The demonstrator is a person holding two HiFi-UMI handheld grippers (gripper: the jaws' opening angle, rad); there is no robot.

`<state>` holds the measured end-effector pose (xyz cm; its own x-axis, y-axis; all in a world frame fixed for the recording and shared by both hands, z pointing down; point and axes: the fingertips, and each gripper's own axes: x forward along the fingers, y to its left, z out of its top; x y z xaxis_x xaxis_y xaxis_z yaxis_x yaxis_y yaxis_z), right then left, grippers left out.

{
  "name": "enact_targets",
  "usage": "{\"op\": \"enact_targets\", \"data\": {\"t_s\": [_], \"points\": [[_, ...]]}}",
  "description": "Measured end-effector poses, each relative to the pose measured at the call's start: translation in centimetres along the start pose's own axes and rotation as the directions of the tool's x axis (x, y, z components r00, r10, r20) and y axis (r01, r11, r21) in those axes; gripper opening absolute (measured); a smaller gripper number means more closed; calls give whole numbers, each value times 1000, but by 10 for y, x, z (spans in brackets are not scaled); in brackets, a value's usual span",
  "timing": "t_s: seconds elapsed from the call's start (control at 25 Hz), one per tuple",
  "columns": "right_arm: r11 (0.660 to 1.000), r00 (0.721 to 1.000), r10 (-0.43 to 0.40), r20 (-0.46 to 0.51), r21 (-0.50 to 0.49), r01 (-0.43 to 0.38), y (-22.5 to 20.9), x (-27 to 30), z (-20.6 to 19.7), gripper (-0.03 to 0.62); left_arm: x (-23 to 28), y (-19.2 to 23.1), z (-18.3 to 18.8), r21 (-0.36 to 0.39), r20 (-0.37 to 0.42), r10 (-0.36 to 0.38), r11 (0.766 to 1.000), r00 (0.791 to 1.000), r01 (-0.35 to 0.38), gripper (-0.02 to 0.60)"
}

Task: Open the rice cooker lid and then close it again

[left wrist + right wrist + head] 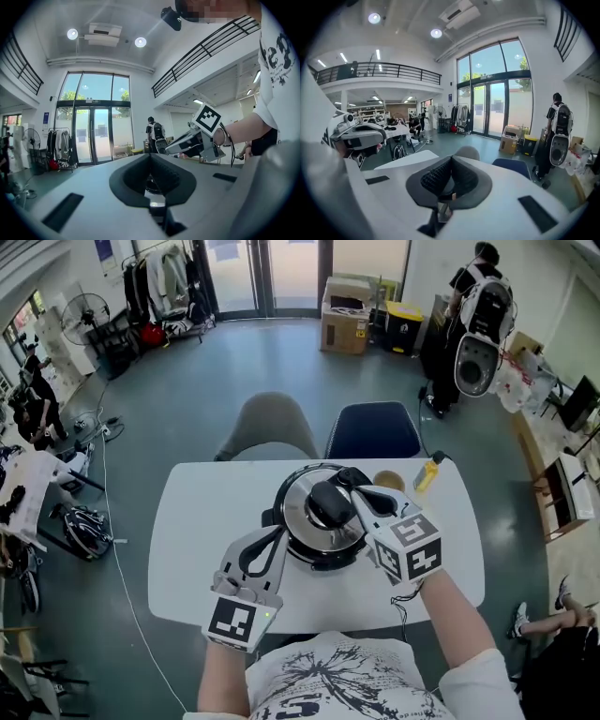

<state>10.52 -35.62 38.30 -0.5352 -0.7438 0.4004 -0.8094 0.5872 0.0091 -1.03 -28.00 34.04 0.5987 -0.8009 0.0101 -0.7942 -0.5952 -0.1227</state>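
Currently, head view: the rice cooker (323,559) stands on the white table (197,549), about central and toward the far edge. Its steel lid (296,504) with black knob (328,503) lies on top of the black body. Whether it is fully seated cannot be told. The right gripper (349,480) reaches over the lid from the near right, with its tips at the lid's far side, past the knob. The left gripper (275,529) lies at the cooker's left flank, tips at the lid rim; contact is not resolvable. A small yellow item (427,474) sits on the table right of the cooker. A grey chair (272,427) and a blue chair (373,430) stand behind the table.

Left gripper view: jaws together, ribbed pads (136,176) meeting in a narrow V. A dark rounded shape shows low behind them and is not identifiable. Nothing is seen clamped. The right gripper is in shot at upper right, on a bare forearm. Glass doors (93,136) and a standing person (153,133) are beyond.

Right gripper view: jaws closed, pads (434,178) pressed together, with no object made out between them. The left gripper shows at far left. Both chairs and a cardboard box (508,140) lie beyond.
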Motion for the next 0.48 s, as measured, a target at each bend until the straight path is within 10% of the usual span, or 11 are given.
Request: {"op": "enact_targets", "data": {"t_s": [0.48], "points": [[991, 957, 74, 280, -132, -38, 22, -75, -7, 14, -4, -41, 11, 6, -9, 18, 1000, 1000, -18, 14]]}}
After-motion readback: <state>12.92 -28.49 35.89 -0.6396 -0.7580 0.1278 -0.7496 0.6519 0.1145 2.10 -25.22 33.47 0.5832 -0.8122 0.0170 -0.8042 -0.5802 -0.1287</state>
